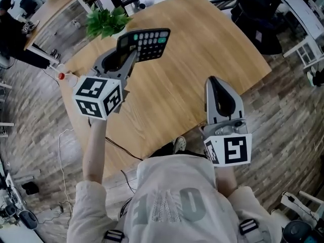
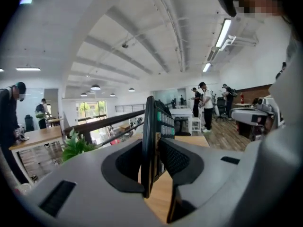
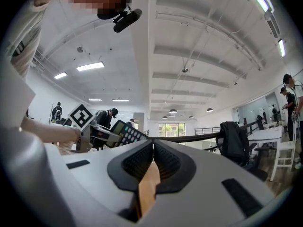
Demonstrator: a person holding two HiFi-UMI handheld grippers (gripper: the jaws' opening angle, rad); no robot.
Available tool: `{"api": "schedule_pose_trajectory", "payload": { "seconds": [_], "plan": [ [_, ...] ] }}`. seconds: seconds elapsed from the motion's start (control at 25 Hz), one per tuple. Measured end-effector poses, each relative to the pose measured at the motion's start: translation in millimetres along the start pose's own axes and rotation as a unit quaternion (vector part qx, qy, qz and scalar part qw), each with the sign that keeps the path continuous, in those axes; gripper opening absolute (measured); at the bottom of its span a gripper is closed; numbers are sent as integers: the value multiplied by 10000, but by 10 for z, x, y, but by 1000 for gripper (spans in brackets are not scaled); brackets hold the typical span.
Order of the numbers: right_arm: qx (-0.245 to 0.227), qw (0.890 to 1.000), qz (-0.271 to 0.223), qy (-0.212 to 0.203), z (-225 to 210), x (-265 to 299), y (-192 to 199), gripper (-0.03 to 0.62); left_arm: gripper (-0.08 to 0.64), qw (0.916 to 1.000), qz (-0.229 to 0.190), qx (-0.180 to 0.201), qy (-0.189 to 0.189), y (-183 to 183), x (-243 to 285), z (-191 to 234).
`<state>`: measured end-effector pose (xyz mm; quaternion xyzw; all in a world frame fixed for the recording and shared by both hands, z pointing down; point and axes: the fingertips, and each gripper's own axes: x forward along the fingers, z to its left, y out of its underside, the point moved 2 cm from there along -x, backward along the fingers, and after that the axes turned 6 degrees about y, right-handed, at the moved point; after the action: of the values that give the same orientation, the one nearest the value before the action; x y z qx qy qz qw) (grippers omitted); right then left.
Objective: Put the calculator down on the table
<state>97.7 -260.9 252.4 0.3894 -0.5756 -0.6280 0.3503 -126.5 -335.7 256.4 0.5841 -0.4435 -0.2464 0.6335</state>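
Above table (image 1: 202,44) | L gripper (image 1: 132,55) jaws clamp black calculator (image 1: 144,45), teal+white keys (image 1: 155,39) | R gripper (image 1: 212,80) jaws closed

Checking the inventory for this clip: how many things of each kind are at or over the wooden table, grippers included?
calculator: 1
potted plant: 1
grippers: 2 (left gripper, jaws shut on the calculator; right gripper, jaws together, empty)
Total: 4
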Motion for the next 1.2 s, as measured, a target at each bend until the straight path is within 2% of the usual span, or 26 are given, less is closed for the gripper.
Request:
{"api": "schedule_pose_trajectory", "payload": {
  "seconds": [0.08,0.16,0.28,0.4,0.56,0.68,0.76,1.08,1.2],
  "plan": [
    [-9,10000,41,11,-31,20,43,21,118,9978,518,111,390,137,187,42],
    [-16,9999,106,24,-59,40,77,21,118,9907,1069,203,817,317,356,57],
    [4,9996,277,58,-101,58,148,20,118,9739,1839,248,1310,632,558,94],
    [-35,9990,430,102,-175,90,250,21,118,9568,2394,90,1645,897,736,154],
    [-61,9973,719,158,-248,54,397,20,118,9199,3164,-24,2315,1245,878,-15],
    [-57,9960,872,203,-280,62,477,20,118,8892,3648,134,2759,1498,999,-151],
    [-46,9950,953,299,-323,94,526,20,118,8720,3887,231,2965,1669,1113,-180],
    [213,9881,1390,627,-513,209,848,21,118,8167,4558,-149,3536,2332,1410,-215],
    [228,9853,1552,680,-483,265,952,21,119,8003,4651,-519,3749,2481,1452,-229]
  ]
}}
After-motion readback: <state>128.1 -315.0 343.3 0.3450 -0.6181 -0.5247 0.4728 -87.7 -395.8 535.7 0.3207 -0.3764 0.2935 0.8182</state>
